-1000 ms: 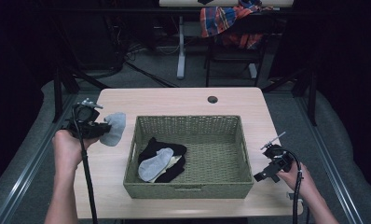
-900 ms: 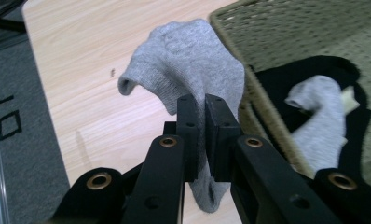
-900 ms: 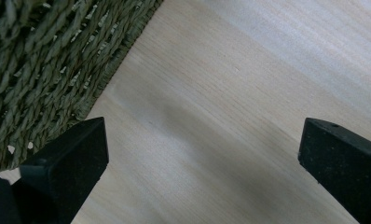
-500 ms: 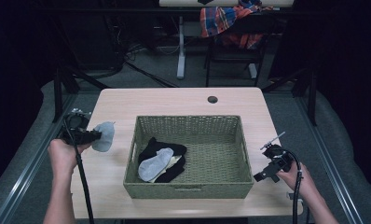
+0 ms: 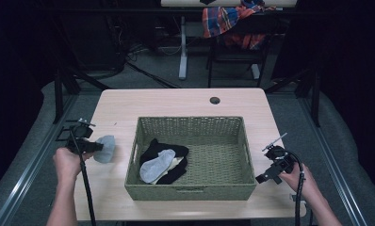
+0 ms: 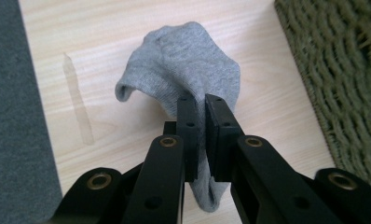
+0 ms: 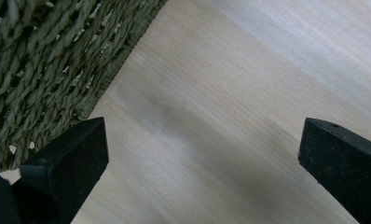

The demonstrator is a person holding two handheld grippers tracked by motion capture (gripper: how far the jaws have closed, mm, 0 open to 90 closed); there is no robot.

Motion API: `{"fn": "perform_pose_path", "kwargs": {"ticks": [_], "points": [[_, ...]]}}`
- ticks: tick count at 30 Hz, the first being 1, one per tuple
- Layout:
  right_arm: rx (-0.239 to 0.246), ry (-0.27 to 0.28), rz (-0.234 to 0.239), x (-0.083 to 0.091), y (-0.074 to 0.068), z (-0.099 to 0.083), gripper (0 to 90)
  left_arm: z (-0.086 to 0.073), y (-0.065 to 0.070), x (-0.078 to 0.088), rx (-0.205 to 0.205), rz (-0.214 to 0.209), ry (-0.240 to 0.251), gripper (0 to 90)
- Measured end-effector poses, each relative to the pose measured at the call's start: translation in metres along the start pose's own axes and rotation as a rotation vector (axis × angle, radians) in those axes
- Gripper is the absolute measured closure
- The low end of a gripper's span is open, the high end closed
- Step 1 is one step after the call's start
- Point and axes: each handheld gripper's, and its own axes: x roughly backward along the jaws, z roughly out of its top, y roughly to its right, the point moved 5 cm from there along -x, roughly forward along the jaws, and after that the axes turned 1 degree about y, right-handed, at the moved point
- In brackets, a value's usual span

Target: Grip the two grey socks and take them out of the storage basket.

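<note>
I have the left gripper (image 6: 196,105) pinching a grey sock (image 6: 188,70), its jaws pressed together on a fold of the fabric, and the sock sits low over the bench (image 5: 185,101) just left of the woven basket (image 5: 192,125), its loose end touching or nearly touching the wood. Inside the basket, toward its left wall, lie another pale sock (image 5: 156,165) and a black garment (image 5: 159,148). My right gripper (image 7: 200,154) waits with its jaws spread wide over bare wood, just right of the basket's right wall. To lay this sock down well, I judge I should settle it fully on the bench, well clear of the basket's rim, before loosening the pinch, then lift straight up so the fabric does not drag or snag on the pads.
</note>
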Motion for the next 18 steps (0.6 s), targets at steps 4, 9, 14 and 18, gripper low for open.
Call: {"fn": "perform_pose_path", "kwargs": {"ticks": [4, 9, 14, 18], "points": [[-0.011, 0.004, -0.002, 0.0, 0.001, 0.0, 1.3, -0.003, 0.0, -0.008, 0.024, -0.036, -0.03, 85.3], [-0.007, 0.002, -0.005, 0.0, 0.001, 0.0, 1.3, -0.008, 0.0, -0.019, 0.023, -0.03, -0.073, 85.2], [-0.034, 0.034, -0.001, -0.001, 0.0, 0.0, 1.3, -0.01, -0.001, -0.021, 0.039, -0.05, -0.086, 77.2], [0.008, -0.012, -0.011, 0.002, 0.002, -0.001, 1.3, -0.01, -0.002, -0.013, 0.041, -0.038, -0.121, 54.9]]}}
